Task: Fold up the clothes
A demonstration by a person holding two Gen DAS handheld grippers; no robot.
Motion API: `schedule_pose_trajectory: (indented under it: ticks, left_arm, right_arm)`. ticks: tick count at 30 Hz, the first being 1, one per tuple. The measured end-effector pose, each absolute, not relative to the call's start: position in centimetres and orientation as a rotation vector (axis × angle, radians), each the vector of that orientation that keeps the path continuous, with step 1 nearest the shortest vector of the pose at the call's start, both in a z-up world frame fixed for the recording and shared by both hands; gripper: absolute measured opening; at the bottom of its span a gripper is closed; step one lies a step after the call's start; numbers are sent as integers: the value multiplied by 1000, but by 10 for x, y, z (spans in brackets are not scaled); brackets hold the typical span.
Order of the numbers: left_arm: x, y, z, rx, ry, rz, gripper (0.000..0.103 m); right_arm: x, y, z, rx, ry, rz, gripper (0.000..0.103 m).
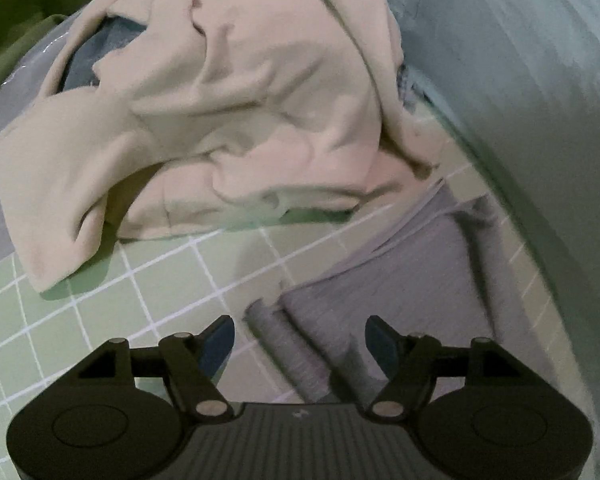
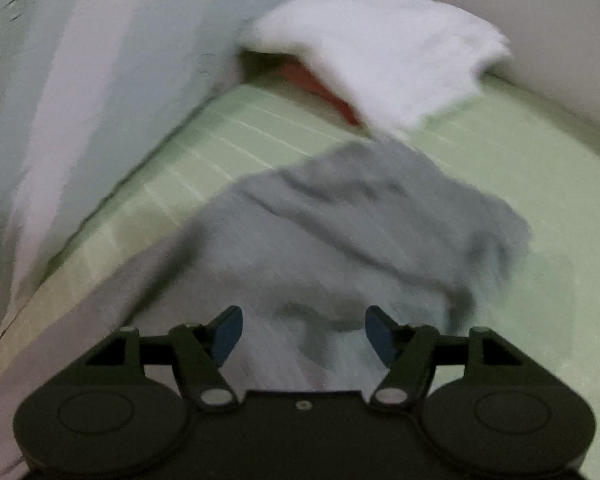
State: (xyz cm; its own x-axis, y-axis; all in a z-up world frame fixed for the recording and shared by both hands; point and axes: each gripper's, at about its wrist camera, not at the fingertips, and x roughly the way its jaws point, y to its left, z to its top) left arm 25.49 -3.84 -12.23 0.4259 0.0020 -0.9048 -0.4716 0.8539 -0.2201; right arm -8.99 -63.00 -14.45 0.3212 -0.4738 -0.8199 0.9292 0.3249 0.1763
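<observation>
A green checked sheet (image 1: 112, 300) covers the bed against a pale wall (image 1: 520, 80). The left gripper (image 1: 300, 344) hangs with fingers spread and empty, a rumpled grey garment (image 1: 380, 288) just ahead and between them; beyond lies a crumpled beige garment (image 1: 228, 112). The right gripper (image 2: 303, 336), fingers likewise apart and empty, is over the same grey cloth (blurred here), with a folded white piece (image 2: 380, 52) far ahead. The grey garment looks partly gathered, whether mid-fold or awaiting one I cannot settle. Any grasp would need an edge or corner between the fingers.
</observation>
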Motion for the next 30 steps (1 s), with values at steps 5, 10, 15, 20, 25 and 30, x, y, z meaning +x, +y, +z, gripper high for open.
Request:
schedule_pose_trajectory:
  ticks: [5, 10, 15, 20, 25, 30]
  left_arm:
    - [264, -48, -133, -476, 1115, 281, 73]
    - [264, -56, -130, -439, 1098, 300, 31]
    - [260, -51, -130, -422, 1083, 289, 4]
    - [238, -35, -126, -464, 1067, 292, 4]
    - [194, -14, -117, -411, 1052, 305, 4]
    - [131, 23, -115, -380, 1072, 349, 4]
  right_arm:
    - [-101, -612, -163, 815, 771, -1121, 78]
    - [-106, -599, -175, 839, 796, -1165, 80]
    - [-103, -597, -176, 760, 814, -1132, 56]
    - [-110, -601, -171, 748, 804, -1057, 2]
    - [-137, -595, -171, 723, 800, -1050, 2]
    - [-173, -584, -174, 677, 824, -1025, 2]
